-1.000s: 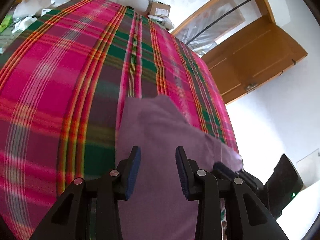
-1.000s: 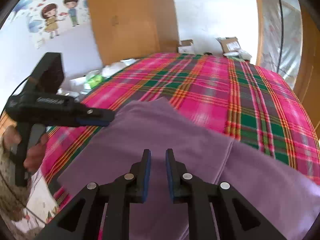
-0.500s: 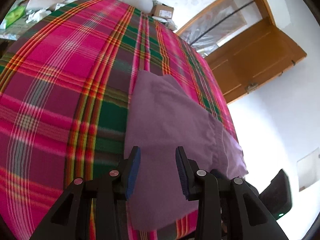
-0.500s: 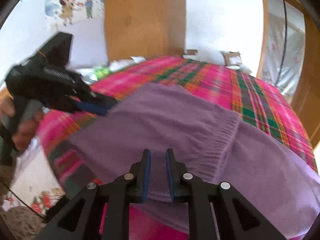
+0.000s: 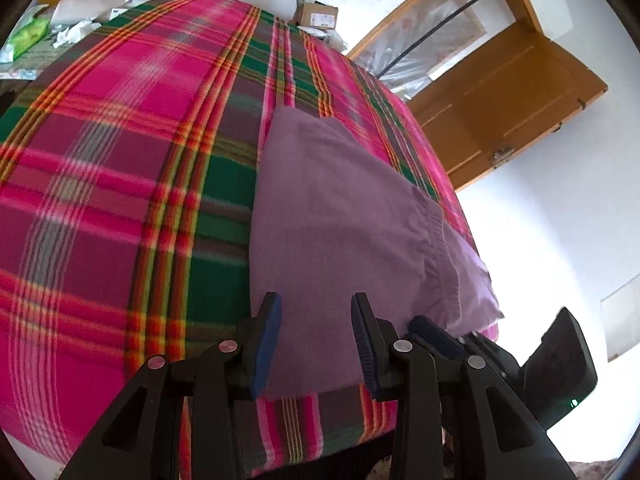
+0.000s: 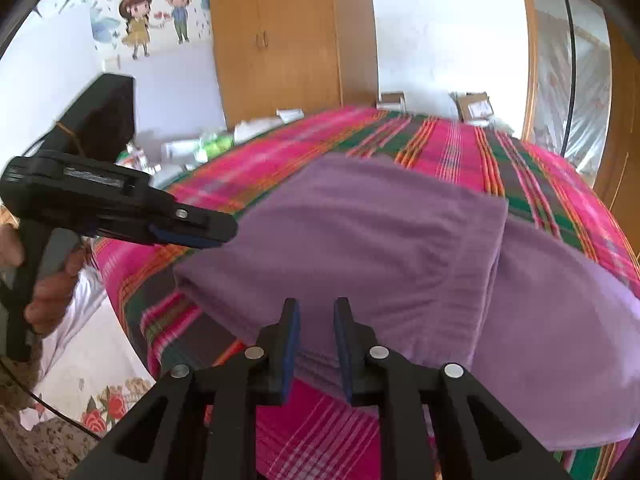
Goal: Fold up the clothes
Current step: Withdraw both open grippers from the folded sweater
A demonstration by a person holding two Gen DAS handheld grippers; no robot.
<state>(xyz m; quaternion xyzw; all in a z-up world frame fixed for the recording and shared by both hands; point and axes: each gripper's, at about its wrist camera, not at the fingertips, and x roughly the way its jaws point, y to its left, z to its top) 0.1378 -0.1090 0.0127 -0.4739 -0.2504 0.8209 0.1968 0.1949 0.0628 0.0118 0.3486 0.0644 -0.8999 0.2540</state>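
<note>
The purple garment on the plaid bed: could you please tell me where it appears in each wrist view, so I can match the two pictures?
Left wrist view: the purple garment fills the centre and lower right, reaching down between the left gripper fingers.
Right wrist view: it spreads across the centre and right, just beyond the right gripper, whose jaws are opening.
Shared landmark: the pink and green plaid bedspread beneath it.

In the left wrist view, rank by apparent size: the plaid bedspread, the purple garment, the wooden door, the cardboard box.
1. plaid bedspread
2. purple garment
3. wooden door, though it stands farther off, so its true size is unsure
4. cardboard box, far from the camera
</note>
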